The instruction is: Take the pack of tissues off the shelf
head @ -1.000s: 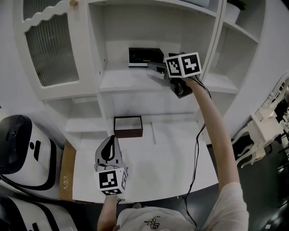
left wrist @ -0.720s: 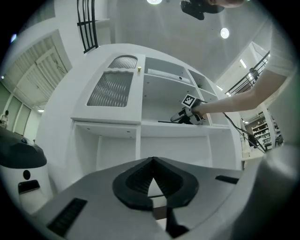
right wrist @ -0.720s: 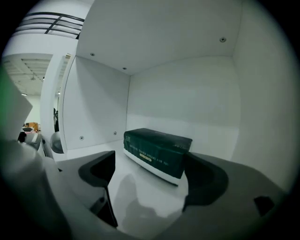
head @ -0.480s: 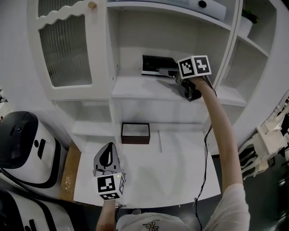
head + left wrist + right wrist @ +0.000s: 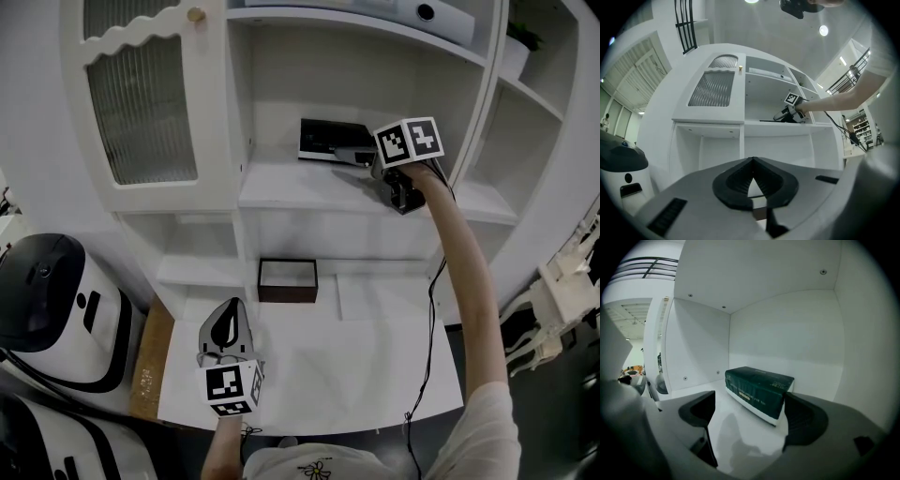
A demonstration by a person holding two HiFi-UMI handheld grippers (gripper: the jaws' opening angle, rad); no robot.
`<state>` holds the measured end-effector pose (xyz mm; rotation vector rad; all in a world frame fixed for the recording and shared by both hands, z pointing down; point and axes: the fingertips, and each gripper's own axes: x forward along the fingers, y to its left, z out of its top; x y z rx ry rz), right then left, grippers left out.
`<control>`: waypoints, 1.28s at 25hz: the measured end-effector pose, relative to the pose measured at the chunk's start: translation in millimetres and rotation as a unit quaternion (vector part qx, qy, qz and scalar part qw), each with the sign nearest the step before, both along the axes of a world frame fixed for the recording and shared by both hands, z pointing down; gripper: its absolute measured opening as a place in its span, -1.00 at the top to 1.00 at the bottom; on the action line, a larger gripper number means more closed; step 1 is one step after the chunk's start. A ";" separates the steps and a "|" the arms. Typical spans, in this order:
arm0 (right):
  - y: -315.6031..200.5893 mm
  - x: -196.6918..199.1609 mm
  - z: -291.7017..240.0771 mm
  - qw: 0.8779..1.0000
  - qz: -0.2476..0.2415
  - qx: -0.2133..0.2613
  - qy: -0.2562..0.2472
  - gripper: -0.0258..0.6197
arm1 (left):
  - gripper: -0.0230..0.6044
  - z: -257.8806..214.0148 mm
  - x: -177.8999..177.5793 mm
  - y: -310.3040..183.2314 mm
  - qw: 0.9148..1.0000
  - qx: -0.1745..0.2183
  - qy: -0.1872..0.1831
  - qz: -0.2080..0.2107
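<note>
A dark green pack of tissues [image 5: 758,390] lies at the back of the white shelf [image 5: 300,183]; the head view shows the pack [image 5: 330,139] as a dark block. My right gripper [image 5: 747,420] is open inside the shelf bay, its jaws spread just short of the pack's near end, not touching it. In the head view that gripper [image 5: 361,156] sits at the pack's right end under its marker cube. My left gripper [image 5: 223,323] hangs shut and empty over the lower white table [image 5: 375,366]. Far off in the left gripper view, the right gripper [image 5: 785,114] reaches into the shelf.
A dark open box [image 5: 288,279] stands on the table under the shelf. A cabinet door [image 5: 141,94] with ribbed glass is at the left. A white and black appliance [image 5: 47,309] stands at the far left. A cable [image 5: 433,309] hangs from the right arm.
The right gripper has pushed further into the shelf bay toward the tissue pack. The left gripper has stayed low over the table.
</note>
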<state>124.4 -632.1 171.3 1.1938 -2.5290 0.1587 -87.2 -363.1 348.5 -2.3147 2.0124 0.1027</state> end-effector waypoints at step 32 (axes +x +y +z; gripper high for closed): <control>13.6 -24.5 14.5 0.995 -0.071 -0.046 0.050 -0.53 | 0.93 12.9 -14.9 1.4 1.000 -0.014 0.006 -0.019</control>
